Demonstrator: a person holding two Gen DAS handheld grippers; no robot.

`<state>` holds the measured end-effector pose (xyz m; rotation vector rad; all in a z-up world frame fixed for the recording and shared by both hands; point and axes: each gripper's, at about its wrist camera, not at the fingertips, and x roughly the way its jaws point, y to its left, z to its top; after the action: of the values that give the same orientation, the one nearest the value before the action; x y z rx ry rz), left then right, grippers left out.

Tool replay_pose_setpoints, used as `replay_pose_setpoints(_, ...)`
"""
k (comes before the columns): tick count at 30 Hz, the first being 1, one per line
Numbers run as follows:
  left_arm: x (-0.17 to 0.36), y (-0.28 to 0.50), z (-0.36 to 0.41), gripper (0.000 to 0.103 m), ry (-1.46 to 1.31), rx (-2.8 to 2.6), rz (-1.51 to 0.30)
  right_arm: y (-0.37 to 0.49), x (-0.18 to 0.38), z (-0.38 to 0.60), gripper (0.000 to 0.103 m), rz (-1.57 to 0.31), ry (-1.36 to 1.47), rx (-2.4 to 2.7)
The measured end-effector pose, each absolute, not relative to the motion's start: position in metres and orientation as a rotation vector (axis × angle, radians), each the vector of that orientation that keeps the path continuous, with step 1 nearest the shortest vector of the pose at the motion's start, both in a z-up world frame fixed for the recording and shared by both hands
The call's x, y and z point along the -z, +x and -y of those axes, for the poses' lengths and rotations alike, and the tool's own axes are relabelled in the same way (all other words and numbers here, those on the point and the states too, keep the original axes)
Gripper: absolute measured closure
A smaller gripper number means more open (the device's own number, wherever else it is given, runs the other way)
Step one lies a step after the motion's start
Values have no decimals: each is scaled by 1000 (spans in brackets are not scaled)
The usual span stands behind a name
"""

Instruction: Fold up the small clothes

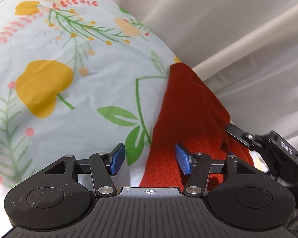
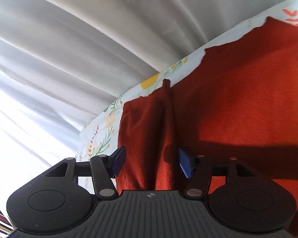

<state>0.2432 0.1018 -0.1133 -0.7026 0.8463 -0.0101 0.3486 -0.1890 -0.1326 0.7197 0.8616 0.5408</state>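
- The left gripper (image 1: 150, 159) stands with its jaws apart, the blue pads (image 1: 118, 158) pressing on nothing.
- Between those jaws lies the edge of a red knitted garment (image 1: 188, 107); its border runs up from just inside the right-hand pad, and the cloth spreads ahead and to the right of the tongs.
- Left of the left tongs and ahead of them is a pale floral tablecloth (image 1: 69, 91), printed with yellow flowers and green leaves, which the garment rests on.
- Beyond the garment's far tip hangs a pale pleated curtain (image 1: 228, 19).
- The right gripper (image 2: 152, 163) also has its jaws apart, gripping nothing; it shows again at the right edge of the left wrist view (image 1: 268, 150).
- Directly ahead of the right tongs, a raised fold (image 2: 167, 107) of the red cloth runs away from the gap; it seems to stand free of both pads, though the picture is blurred.
- The bulk of the garment lies to the right of the right tongs, partly in shadow.
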Motion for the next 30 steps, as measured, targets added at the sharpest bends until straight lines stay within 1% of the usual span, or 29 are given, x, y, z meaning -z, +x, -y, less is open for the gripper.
replay_pose_setpoints(1, 113, 244, -101, 42, -702, 19, -848, 350, 130, 183, 53, -855, 693, -540)
replay_pose_setpoints(2, 113, 244, -100, 42, -702, 28, -849, 354, 128, 177, 62, -851, 662, -539)
replay_pose_setpoints(3, 114, 245, -99, 42, -701, 35, -850, 354, 125, 173, 66, -847, 633, -536)
replay_pose_setpoints(7, 115, 245, -98, 42, -697, 54, -850, 361, 125, 161, 66, -870, 589, -537)
replay_pose_setpoints(8, 116, 245, -98, 41, -696, 57, -851, 361, 125, 158, 69, -868, 570, -534)
replay_pose_setpoints(9, 116, 245, -98, 41, -695, 57, -853, 360, 123, 155, 82, -858, 538, -527)
replay_pose_setpoints(10, 115, 244, -98, 41, -692, 56, -855, 358, 121, 151, 87, -851, 485, -514)
replay_pose_setpoints(11, 113, 244, -99, 41, -691, 52, -858, 356, 118, 147, 90, -836, 424, -493)
replay_pose_setpoints(14, 104, 240, -99, 41, -681, 41, -839, 344, 100, 136, 92, -759, 232, -438)
replay_pose_setpoints(17, 94, 239, -95, 41, -651, 51, -816, 323, 76, 133, 93, -627, 48, -396)
replay_pose_setpoints(22, 96, 242, -72, 41, -621, 111, -842, 306, 61, 154, 93, -505, -119, -264)
replay_pose_setpoints(25, 101, 243, -52, 41, -606, 186, -863, 309, 72, 177, 93, -546, -113, -197)
replay_pose_setpoints(30, 108, 246, -23, 40, -528, 265, -908, 313, 109, 207, 92, -662, -72, -158)
